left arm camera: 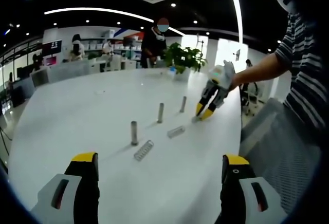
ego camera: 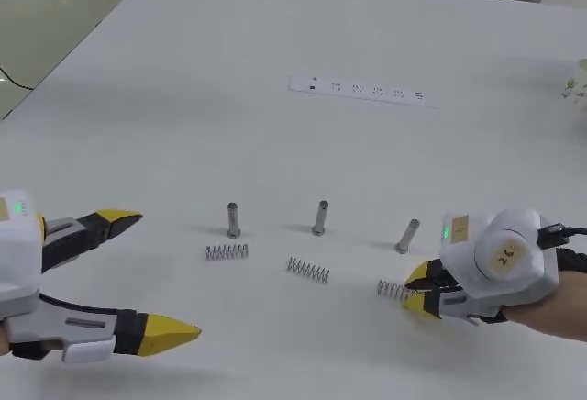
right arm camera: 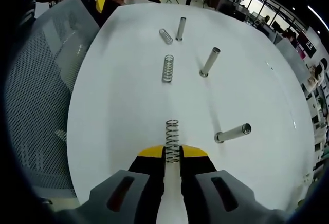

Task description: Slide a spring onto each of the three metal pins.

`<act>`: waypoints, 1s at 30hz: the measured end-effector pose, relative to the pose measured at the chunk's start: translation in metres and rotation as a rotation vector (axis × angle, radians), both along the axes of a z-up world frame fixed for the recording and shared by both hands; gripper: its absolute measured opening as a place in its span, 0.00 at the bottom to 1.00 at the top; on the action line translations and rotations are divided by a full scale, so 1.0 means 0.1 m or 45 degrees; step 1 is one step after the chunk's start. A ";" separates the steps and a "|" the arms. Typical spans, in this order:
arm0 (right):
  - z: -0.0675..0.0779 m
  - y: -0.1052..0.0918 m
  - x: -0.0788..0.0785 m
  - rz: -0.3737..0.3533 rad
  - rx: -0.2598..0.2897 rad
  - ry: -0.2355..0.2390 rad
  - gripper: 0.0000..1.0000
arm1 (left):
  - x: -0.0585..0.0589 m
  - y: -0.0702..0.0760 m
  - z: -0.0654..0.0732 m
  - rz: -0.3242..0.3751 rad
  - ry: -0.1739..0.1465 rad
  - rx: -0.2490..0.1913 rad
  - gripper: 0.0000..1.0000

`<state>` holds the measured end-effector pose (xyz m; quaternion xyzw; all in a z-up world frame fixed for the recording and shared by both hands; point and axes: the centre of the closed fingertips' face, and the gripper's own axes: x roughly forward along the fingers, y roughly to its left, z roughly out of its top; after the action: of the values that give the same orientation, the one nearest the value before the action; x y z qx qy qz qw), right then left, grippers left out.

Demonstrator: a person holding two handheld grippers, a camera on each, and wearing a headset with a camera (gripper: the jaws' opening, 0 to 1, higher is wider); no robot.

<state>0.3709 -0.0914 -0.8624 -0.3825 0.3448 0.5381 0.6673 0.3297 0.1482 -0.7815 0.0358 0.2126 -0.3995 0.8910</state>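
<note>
Three short metal pins stand on the white table: left pin (ego camera: 233, 219), middle pin (ego camera: 320, 217), right pin (ego camera: 407, 235). In front of each lies a spring: left spring (ego camera: 227, 251), middle spring (ego camera: 307, 270), right spring (ego camera: 393, 288). My right gripper (ego camera: 424, 290) is low on the table, its yellow tips shut on the near end of the right spring (right arm camera: 172, 139), which still lies flat beside the right pin (right arm camera: 232, 133). My left gripper (ego camera: 151, 276) hovers wide open at the left, holding nothing, facing the left pin (left arm camera: 134, 132) and left spring (left arm camera: 144, 150).
A white power strip (ego camera: 358, 89) lies further back on the table. A grey mesh chair (right arm camera: 41, 90) stands at the table's near edge. A potted plant (left arm camera: 182, 57) stands at the table's far end, with people beyond it.
</note>
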 end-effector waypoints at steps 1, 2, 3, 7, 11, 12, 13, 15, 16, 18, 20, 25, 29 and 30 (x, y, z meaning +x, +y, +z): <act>0.01 0.01 -0.01 -0.001 0.006 0.004 0.08 | 0.00 0.00 0.00 -0.002 -0.001 -0.001 0.97; 0.02 0.01 -0.01 0.000 0.008 0.002 0.08 | 0.00 -0.01 0.01 -0.005 -0.001 -0.003 0.97; 0.03 0.01 -0.01 0.003 0.008 -0.001 0.08 | 0.00 -0.02 0.01 -0.008 0.001 -0.005 0.97; 0.05 0.02 -0.02 0.008 0.004 -0.008 0.08 | -0.02 -0.03 0.01 -0.017 0.004 -0.006 0.97; 0.08 0.03 -0.03 0.012 0.009 -0.014 0.08 | -0.06 -0.06 -0.02 -0.040 0.021 -0.001 0.96; 0.09 0.03 -0.04 0.013 0.009 -0.015 0.08 | -0.06 -0.07 -0.02 -0.045 0.023 0.000 0.96; 0.10 0.04 -0.04 0.015 0.011 -0.016 0.08 | -0.07 -0.09 -0.03 -0.052 0.029 -0.003 0.96; 0.11 0.05 -0.05 0.019 0.014 -0.017 0.08 | -0.09 -0.11 -0.03 -0.061 0.034 -0.006 0.95; 0.12 0.05 -0.06 0.023 0.015 -0.017 0.08 | -0.09 -0.12 -0.04 -0.069 0.035 -0.002 0.95; 0.14 0.07 -0.07 0.029 0.014 -0.022 0.08 | -0.12 -0.15 -0.06 -0.089 0.048 0.005 0.94; 0.16 0.09 -0.08 0.034 0.018 -0.022 0.08 | -0.14 -0.18 -0.07 -0.111 0.058 0.004 0.94; 0.21 0.14 -0.12 0.054 0.028 -0.026 0.08 | -0.16 -0.23 -0.06 -0.146 0.072 0.002 0.91; 0.24 0.17 -0.14 0.059 0.037 -0.024 0.08 | -0.18 -0.29 -0.08 -0.200 0.093 0.004 0.88; 0.25 0.18 -0.15 0.060 0.042 -0.023 0.08 | -0.18 -0.30 -0.08 -0.208 0.095 0.004 0.86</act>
<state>0.3560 -0.0738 -0.8375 -0.3842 0.3208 0.5559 0.6636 0.3112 0.1187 -0.7898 0.0393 0.2427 -0.4716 0.8468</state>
